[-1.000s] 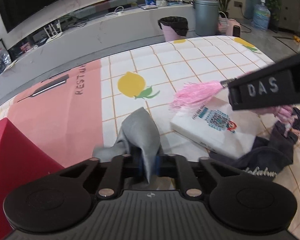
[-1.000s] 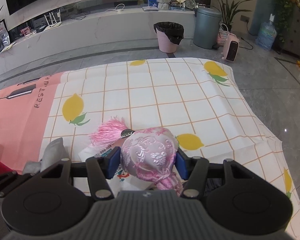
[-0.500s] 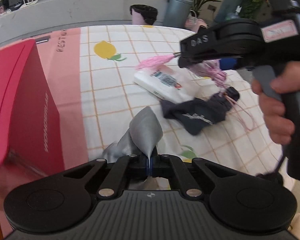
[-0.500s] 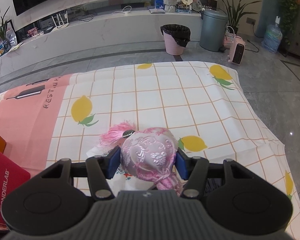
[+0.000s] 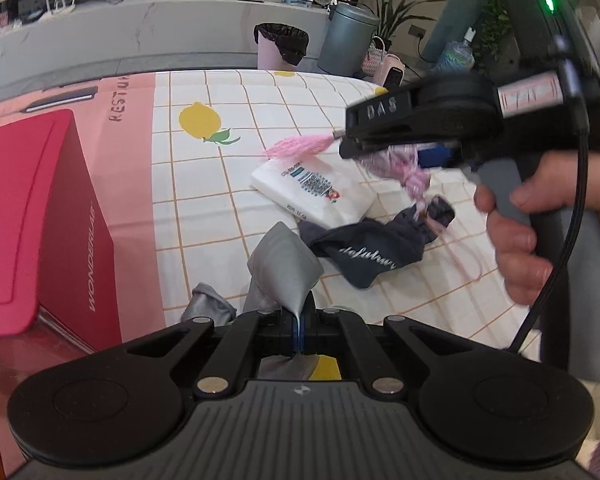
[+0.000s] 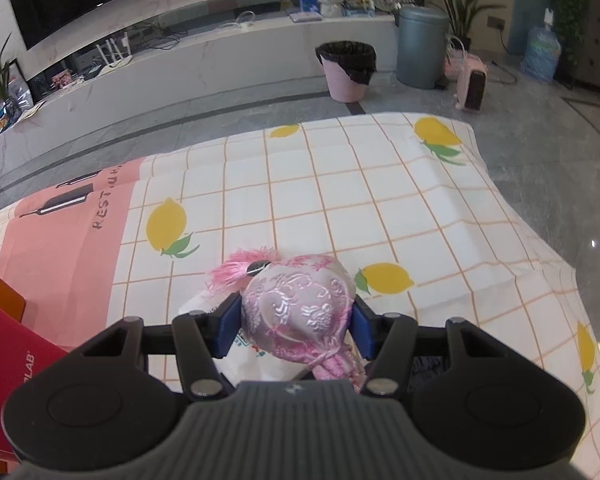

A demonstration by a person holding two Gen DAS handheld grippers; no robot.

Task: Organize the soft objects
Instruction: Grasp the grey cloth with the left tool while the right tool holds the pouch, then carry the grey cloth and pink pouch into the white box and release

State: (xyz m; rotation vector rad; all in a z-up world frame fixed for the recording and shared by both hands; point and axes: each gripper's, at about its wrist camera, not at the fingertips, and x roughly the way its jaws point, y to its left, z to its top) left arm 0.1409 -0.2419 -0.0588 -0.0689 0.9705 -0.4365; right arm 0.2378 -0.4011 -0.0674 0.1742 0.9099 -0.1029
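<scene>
My left gripper [image 5: 299,330] is shut on a grey cloth [image 5: 284,272], which hangs up off the lemon-print tablecloth [image 5: 220,184]. My right gripper [image 6: 294,326] is shut on a pink embroidered pouch [image 6: 298,308] with a pink tassel [image 6: 240,266]; in the left wrist view it hovers above the table at the right, held by a hand [image 5: 516,240]. Under it lie a white tissue pack [image 5: 312,192] and a dark navy garment [image 5: 372,254] with white lettering. A red box [image 5: 40,216] stands at the left.
Beyond the table's far edge are a pink bin with a black liner [image 6: 346,70], a grey metal bin [image 6: 420,52], a small pink heater [image 6: 472,84] and a long low white ledge [image 6: 180,76]. The tablecloth's far half [image 6: 340,184] bears only its print.
My left gripper has lifted the grey cloth and swung back and left, so the red box and the other hand now show. The right gripper kept still with the pouch.
</scene>
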